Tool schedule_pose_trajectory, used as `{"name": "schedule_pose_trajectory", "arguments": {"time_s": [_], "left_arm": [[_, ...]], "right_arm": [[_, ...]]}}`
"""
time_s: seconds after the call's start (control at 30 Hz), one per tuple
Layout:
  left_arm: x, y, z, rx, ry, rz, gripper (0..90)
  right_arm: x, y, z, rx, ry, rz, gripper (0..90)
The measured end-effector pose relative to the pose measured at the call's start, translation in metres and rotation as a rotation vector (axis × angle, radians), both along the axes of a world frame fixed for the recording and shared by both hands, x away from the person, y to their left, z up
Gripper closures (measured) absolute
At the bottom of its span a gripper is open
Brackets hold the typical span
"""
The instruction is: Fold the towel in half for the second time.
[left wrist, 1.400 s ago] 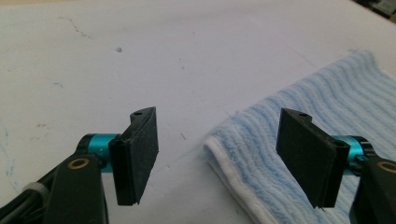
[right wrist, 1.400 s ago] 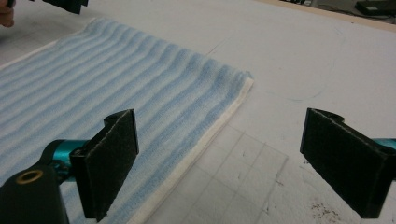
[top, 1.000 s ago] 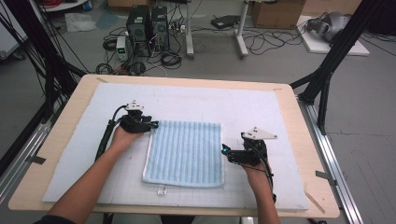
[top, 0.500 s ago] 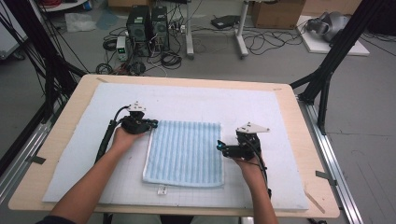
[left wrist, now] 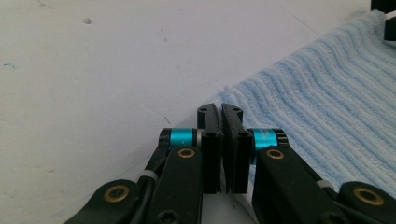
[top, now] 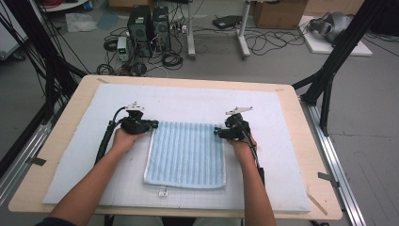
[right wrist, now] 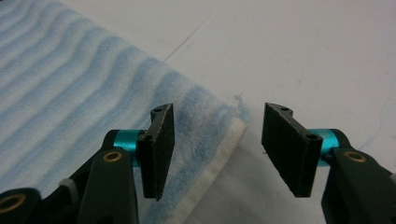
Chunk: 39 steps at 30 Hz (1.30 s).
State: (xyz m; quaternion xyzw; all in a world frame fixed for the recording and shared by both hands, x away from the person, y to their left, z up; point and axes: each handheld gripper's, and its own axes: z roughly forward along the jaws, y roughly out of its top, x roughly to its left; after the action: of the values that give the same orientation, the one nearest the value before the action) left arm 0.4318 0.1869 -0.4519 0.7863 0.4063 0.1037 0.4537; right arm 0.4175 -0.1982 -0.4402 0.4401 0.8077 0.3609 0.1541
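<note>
The left tongs are clenched at the far left corner of the blue towel, seemingly pinching its edge. The towel lies flat on the white surface. The right tongs, just closing, straddle its far right corner, not yet gripping.

Both my forearms reach up from the near edge, elbows out, wrists angled inward so the two tools face each other. My left gripper sits low with its jaws pressed together, pads nearly touching. My right gripper has just been closing; its jaws stand half apart, a clear gap between the pads.
</note>
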Motion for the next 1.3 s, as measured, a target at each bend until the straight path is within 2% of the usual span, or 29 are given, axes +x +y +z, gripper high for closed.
{"name": "schedule_pose_trajectory", "arguments": {"time_s": [0.07, 0.13, 0.23, 0.27, 0.3, 0.33, 0.37, 0.43, 0.47, 0.57, 0.6, 0.73, 0.83, 0.87, 0.93, 1.0, 1.1, 1.17, 1.23, 1.3], "left_arm": [[0.0, 0.0, 0.0, 0.001, 0.006, 0.002, 86.2], [0.0, 0.0, 0.0, -0.001, 0.009, 0.007, 86.2], [0.0, -0.001, -0.001, 0.004, 0.012, 0.009, 86.2], [0.0, -0.001, -0.001, 0.003, 0.017, 0.011, 86.2], [0.0, 0.0, -0.001, 0.003, 0.025, 0.014, 86.2], [0.0, 0.0, -0.001, -0.004, 0.03, 0.019, 86.2], [0.001, 0.001, -0.001, -0.012, 0.036, 0.02, 86.3], [0.002, 0.002, -0.001, -0.022, 0.039, 0.028, 86.3], [0.002, 0.004, 0.0, -0.031, 0.028, 0.038, 86.4], [0.007, 0.009, 0.007, -0.117, 0.007, 0.078, 86.5], [0.008, 0.01, 0.009, -0.136, -0.016, 0.084, 86.5], [0.014, 0.014, 0.018, -0.177, -0.049, 0.09, 86.5], [0.015, 0.019, 0.022, -0.218, -0.092, 0.098, 86.5], [0.015, 0.02, 0.023, -0.228, -0.093, 0.098, 86.5], [0.014, 0.021, 0.023, -0.217, -0.087, 0.086, 86.5], [0.013, 0.022, 0.025, -0.214, -0.079, 0.076, 86.5], [0.008, 0.023, 0.028, -0.228, -0.091, 0.069, 86.5], [0.004, 0.023, 0.029, -0.224, -0.097, 0.06, 86.5], [-0.001, 0.022, 0.029, -0.23, -0.112, 0.051, 86.5], [-0.005, 0.023, 0.031, -0.23, -0.102, 0.035, 86.4]], "right_arm": [[0.002, -0.002, -0.004, 0.034, 0.024, -0.015, 49.5], [0.002, -0.003, -0.003, 0.045, 0.013, -0.023, 55.7], [0.002, 0.002, -0.004, 0.017, 0.014, -0.011, 65.7], [0.002, 0.004, -0.003, 0.017, 0.016, -0.02, 72.6], [0.002, 0.004, -0.003, 0.038, 0.039, -0.027, 79.6], [0.003, 0.004, -0.003, 0.053, 0.049, -0.02, 82.3], [0.003, 0.006, -0.002, 0.045, 0.062, -0.023, 83.6], [0.004, 0.007, 0.0, 0.02, 0.061, -0.013, 84.5], [0.004, 0.008, 0.002, 0.006, 0.037, -0.016, 84.6], [0.009, 0.008, 0.006, 0.024, -0.009, -0.034, 84.8], [0.01, 0.008, 0.009, 0.026, -0.02, -0.037, 84.8], [0.018, 0.011, 0.02, 0.024, -0.094, -0.048, 84.7], [0.023, 0.012, 0.027, 0.052, -0.116, -0.057, 84.7], [0.024, 0.012, 0.029, 0.059, -0.131, -0.057, 84.6], [0.024, 0.012, 0.03, 0.083, -0.137, -0.063, 84.6], [0.022, 0.013, 0.028, 0.08, -0.125, -0.056, 84.5], [0.018, 0.013, 0.028, 0.093, -0.127, -0.042, 84.6], [0.014, 0.011, 0.028, 0.093, -0.129, -0.032, 84.6], [0.009, 0.009, 0.029, 0.113, -0.135, -0.031, 84.5], [0.003, 0.007, 0.031, 0.131, -0.145, -0.025, 84.5]]}}
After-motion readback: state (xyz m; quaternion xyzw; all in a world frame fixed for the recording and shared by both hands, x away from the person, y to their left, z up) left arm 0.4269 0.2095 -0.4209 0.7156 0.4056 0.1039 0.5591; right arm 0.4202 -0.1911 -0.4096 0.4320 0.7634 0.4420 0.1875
